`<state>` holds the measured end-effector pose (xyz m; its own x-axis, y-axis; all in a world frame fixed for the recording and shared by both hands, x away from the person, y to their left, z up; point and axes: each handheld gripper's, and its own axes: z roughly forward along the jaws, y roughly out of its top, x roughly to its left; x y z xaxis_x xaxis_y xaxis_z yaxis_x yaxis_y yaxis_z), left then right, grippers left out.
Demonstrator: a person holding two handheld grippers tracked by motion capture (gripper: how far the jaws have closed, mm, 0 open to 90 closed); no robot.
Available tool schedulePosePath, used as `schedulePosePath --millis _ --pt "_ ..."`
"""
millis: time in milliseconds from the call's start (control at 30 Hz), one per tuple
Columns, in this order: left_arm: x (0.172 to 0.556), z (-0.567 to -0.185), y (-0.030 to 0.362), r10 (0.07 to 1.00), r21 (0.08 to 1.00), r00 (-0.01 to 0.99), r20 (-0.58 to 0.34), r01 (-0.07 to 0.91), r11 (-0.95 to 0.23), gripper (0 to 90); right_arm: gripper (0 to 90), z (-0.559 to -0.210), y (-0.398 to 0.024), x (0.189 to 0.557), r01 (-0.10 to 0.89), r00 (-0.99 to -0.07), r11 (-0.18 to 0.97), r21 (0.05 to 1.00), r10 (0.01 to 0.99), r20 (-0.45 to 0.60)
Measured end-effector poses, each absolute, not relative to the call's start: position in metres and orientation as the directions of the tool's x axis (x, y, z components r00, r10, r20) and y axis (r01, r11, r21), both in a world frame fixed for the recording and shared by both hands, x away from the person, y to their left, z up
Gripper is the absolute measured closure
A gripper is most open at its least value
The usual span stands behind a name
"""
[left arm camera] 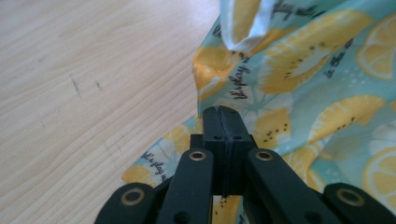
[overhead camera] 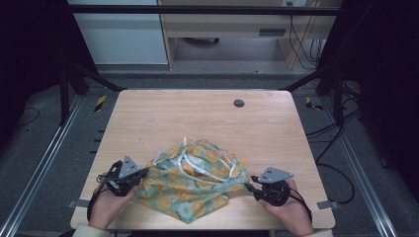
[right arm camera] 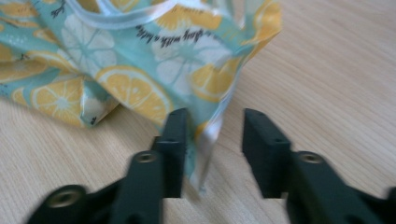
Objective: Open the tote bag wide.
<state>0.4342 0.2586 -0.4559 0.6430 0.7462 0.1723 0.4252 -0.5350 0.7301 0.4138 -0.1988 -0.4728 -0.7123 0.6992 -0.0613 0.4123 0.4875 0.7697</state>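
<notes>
A crumpled lemon-print cloth [overhead camera: 190,180] with white straps [overhead camera: 200,165] is lying in the lower middle of the high view, on the near part of the wooden table [overhead camera: 197,113]. The left gripper [overhead camera: 141,174], at the lower left, is pinching the cloth's edge, its jaws pressed together on the fabric in the left gripper view [left arm camera: 223,122]. The right gripper [overhead camera: 252,183], at the lower right, is standing with its jaws spread, and the cloth's white-trimmed corner [right arm camera: 208,140] is hanging loose between them, against the left jaw but not clamped. The risk, as I judge it, is that if the person starts pulling or lifting now, only the left side will follow and the free corner will be slipping out of the gap, bunching the cloth further. A strap could also be snagging on a jaw, since the straps are lying tangled on top.
</notes>
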Motion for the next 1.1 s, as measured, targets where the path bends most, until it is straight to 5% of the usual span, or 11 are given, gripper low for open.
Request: schedulePosePath --millis 67,267,567,767,967,1000,1100 --pt "0.429 -0.450 0.260 0.756 0.753 0.634 0.163 0.415 -0.511 73.1 42.9 -0.470 -0.202 0.410 0.408 -0.689 0.465 0.786 0.721 -0.069" --pt "0.422 -0.441 0.263 0.761 0.782 0.634 0.138 0.402 -0.476 59.6 30.8 -0.460 -0.207 0.408 0.417 -0.664 0.378 0.827 0.748 -0.007" --pt "0.424 -0.413 0.250 0.753 0.825 0.652 0.090 0.374 -0.423 31.8 33.9 -0.433 -0.188 0.430 0.368 -0.693 0.364 0.855 0.721 -0.009" --pt "0.437 -0.390 0.218 0.720 0.834 0.690 0.073 0.353 -0.423 26.6 35.3 -0.426 -0.152 0.473 0.362 -0.708 0.390 0.847 0.706 -0.023" --pt "0.452 -0.378 0.185 0.683 0.799 0.719 0.131 0.331 -0.501 24.8 49.8 -0.424 -0.124 0.500 0.364 -0.741 0.387 0.847 0.671 0.012" --pt "0.455 -0.379 0.181 0.681 0.792 0.719 0.139 0.332 -0.512 24.8 62.4 -0.426 -0.117 0.505 0.383 -0.747 0.384 0.840 0.664 0.037" --pt "0.463 -0.382 0.175 0.682 0.786 0.720 0.127 0.347 -0.512 24.7 74.6 -0.426 -0.113 0.506 0.393 -0.757 0.396 0.830 0.652 0.048"
